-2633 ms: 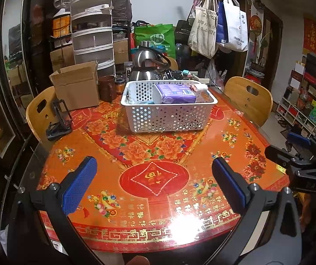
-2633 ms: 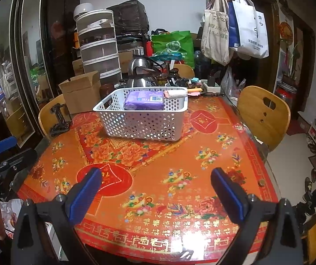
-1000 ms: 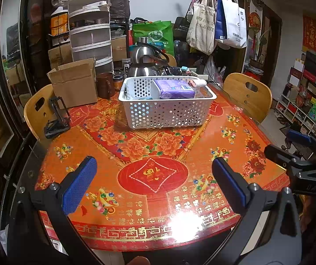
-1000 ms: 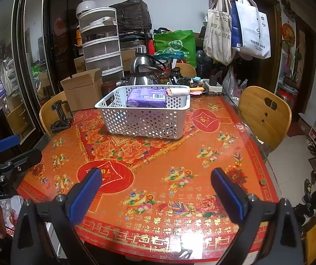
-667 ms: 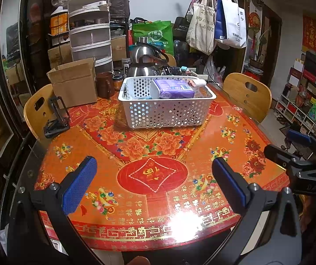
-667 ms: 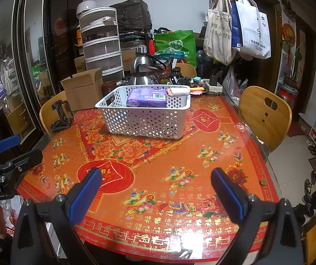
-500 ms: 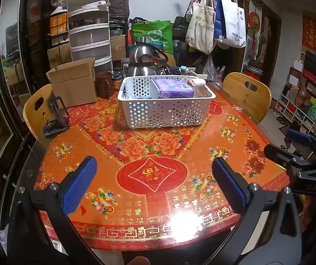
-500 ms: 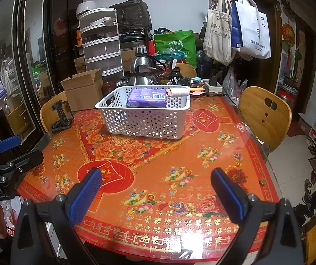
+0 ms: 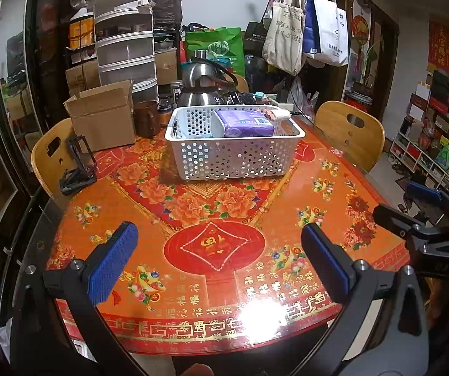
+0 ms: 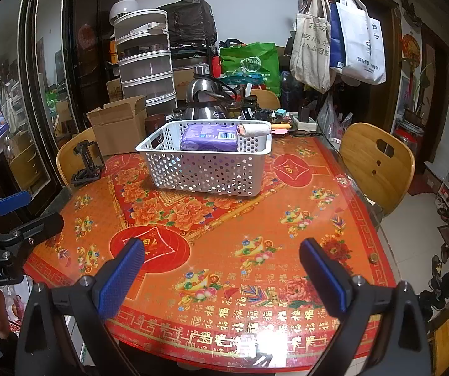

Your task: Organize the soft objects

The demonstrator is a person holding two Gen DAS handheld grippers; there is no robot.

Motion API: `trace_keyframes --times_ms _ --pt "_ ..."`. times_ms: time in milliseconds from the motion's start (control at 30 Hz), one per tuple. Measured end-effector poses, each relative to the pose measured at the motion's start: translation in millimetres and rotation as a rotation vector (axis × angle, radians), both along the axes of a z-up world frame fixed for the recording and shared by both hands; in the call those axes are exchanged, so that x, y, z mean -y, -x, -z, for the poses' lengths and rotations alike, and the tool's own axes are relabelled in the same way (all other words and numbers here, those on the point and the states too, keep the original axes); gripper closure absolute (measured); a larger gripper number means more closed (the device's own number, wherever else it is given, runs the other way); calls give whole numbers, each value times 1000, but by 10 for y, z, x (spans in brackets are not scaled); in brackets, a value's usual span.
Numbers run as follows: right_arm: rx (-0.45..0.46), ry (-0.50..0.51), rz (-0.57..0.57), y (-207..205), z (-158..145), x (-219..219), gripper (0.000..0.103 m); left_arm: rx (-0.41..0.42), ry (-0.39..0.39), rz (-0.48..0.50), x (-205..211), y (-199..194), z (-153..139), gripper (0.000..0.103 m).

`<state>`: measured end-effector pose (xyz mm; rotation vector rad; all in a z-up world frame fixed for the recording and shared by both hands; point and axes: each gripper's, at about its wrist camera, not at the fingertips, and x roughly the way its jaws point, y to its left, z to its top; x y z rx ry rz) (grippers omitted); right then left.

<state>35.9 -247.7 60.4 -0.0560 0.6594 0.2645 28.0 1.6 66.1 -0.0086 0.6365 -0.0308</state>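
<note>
A white perforated basket (image 9: 234, 158) stands on the far middle of the round red table (image 9: 218, 247). It holds a purple soft pack (image 9: 245, 125) and a white roll (image 9: 279, 114) at its right rim. The basket (image 10: 205, 169), purple pack (image 10: 208, 138) and roll (image 10: 256, 130) also show in the right wrist view. My left gripper (image 9: 218, 260) is open and empty above the table's near edge. My right gripper (image 10: 221, 275) is open and empty, to the right of the left one.
A cardboard box (image 9: 102, 116), a brown mug (image 9: 146, 119) and metal kettles (image 9: 202, 84) stand behind the basket. A black phone stand (image 9: 77, 163) sits at the table's left. Wooden chairs (image 9: 350, 131) flank the table. Tote bags (image 9: 306, 18) hang at the back.
Both grippers have drifted slightly, so the view shifted a little. Both stay open and empty, and the basket has not moved.
</note>
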Motion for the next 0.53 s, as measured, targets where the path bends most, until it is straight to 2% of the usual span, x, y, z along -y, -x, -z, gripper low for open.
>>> trace_keyframes --times_ms 333,533 --pt "-3 2 -1 -9 16 4 4 4 -6 2 34 18 40 0" --pt "-4 -1 -6 -14 31 8 4 34 -10 3 46 65 35 0"
